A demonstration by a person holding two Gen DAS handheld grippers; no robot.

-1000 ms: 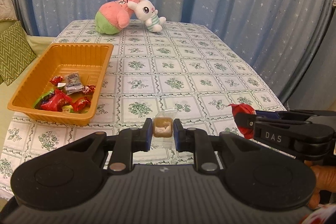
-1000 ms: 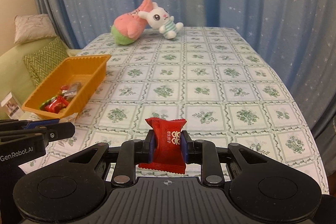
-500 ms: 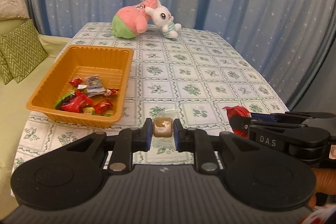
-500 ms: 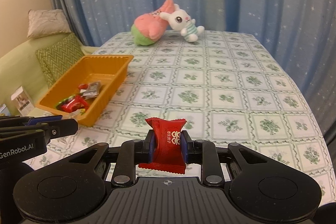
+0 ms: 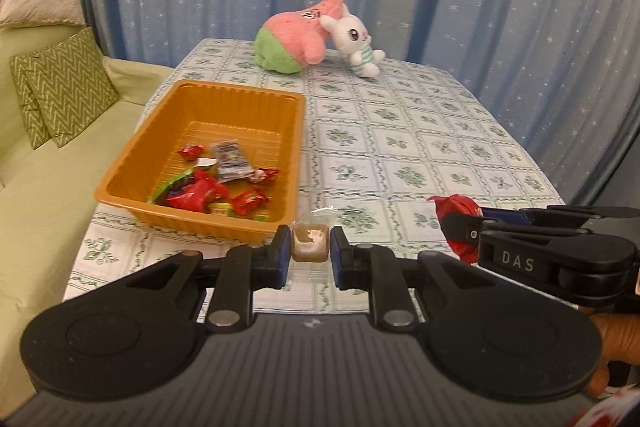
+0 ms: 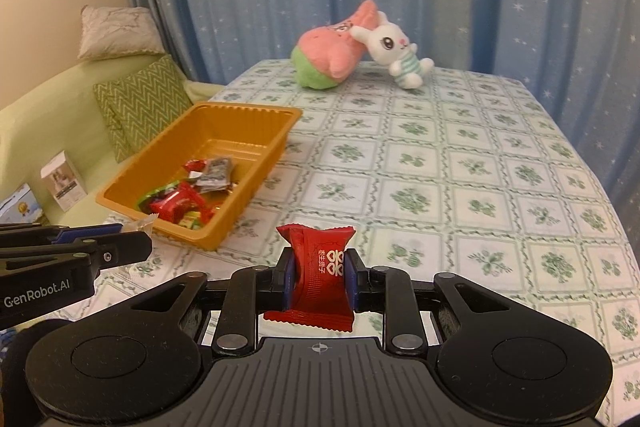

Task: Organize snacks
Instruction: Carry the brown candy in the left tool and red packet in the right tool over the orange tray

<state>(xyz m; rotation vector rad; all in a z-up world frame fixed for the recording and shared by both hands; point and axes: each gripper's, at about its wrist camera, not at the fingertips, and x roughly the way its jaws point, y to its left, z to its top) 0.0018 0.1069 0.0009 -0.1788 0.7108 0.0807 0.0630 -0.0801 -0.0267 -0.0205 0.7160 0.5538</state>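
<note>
left gripper (image 5: pixel 310 249) clamped on brown candy (image 5: pixel 310 243) | right gripper (image 6: pixel 319 279) clamped on red packet (image 6: pixel 320 273) | both lifted, bound for orange tray (image 5: pixel 120 171) near left

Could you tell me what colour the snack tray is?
The snack tray is orange, seen best in the left wrist view.

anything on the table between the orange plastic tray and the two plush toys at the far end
No, only bare floral tablecloth between the orange plastic tray and the plush toys, clearest in the right wrist view.
</note>
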